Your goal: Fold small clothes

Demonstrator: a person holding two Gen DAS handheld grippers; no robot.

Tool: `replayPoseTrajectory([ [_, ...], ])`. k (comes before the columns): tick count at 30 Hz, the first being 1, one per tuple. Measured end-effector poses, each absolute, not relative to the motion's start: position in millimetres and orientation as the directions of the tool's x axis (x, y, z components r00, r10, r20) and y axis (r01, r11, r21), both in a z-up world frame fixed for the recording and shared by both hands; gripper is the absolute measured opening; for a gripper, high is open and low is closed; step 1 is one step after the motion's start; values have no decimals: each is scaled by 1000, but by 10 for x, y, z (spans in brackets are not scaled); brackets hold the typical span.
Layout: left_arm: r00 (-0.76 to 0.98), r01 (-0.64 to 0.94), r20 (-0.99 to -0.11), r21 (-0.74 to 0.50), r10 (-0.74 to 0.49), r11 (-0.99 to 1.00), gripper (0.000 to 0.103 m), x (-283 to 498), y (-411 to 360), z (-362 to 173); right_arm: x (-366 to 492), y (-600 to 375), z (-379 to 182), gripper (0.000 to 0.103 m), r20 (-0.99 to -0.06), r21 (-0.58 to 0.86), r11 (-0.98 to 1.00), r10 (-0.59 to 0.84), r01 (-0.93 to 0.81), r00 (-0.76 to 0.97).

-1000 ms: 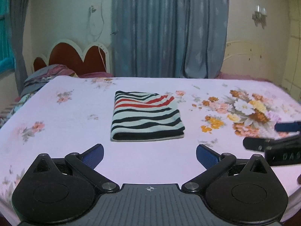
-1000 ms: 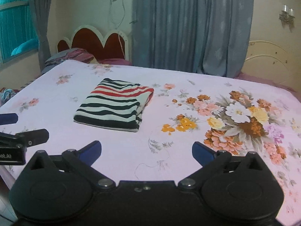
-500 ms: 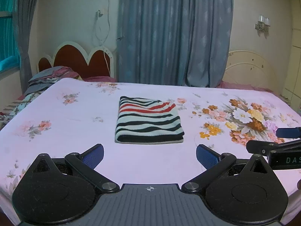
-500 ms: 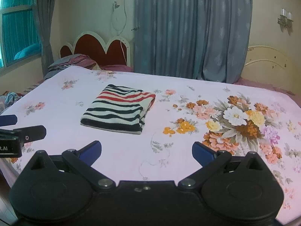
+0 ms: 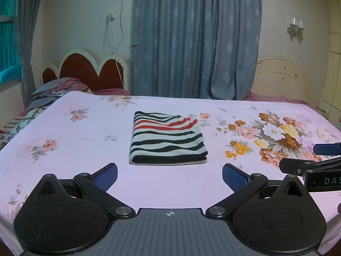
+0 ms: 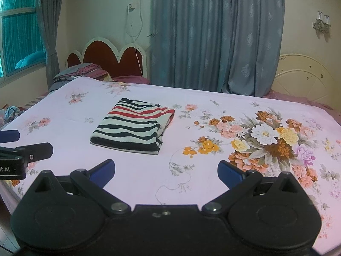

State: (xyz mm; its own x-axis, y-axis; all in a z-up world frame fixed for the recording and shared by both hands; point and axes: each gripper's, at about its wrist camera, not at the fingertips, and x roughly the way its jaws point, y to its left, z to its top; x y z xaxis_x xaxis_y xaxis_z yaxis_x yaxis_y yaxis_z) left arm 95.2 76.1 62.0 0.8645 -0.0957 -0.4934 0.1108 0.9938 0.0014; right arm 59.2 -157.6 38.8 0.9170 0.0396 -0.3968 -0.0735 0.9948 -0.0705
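A folded striped garment (image 5: 168, 139), white with black and red stripes, lies flat on the pink floral bedsheet (image 5: 64, 140). It also shows in the right wrist view (image 6: 134, 127), left of centre. My left gripper (image 5: 169, 176) is open and empty, near the bed's front edge, short of the garment. My right gripper (image 6: 166, 171) is open and empty, to the right of the garment and nearer than it. Each gripper shows at the edge of the other's view, the right one in the left wrist view (image 5: 313, 164) and the left one in the right wrist view (image 6: 19, 149).
A red scalloped headboard (image 5: 85, 70) and piled bedding (image 5: 49, 93) stand at the far left. Grey curtains (image 5: 196, 38) hang behind the bed. A cream metal bed frame (image 5: 283, 79) stands at the far right. A window (image 6: 19, 32) is on the left wall.
Both grippers have pulled back and tilted up from the bed, so the garment looks smaller and farther and more wall shows. The garment has not moved. Both stay open.
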Motion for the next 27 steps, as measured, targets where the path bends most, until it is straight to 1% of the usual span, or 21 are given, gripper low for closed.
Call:
replayPoseTrajectory([
  [27,869,107,-486,5,-91,994,103,941,772,614,581,-1575,389,102,-390,-71,995,40,-73,920],
])
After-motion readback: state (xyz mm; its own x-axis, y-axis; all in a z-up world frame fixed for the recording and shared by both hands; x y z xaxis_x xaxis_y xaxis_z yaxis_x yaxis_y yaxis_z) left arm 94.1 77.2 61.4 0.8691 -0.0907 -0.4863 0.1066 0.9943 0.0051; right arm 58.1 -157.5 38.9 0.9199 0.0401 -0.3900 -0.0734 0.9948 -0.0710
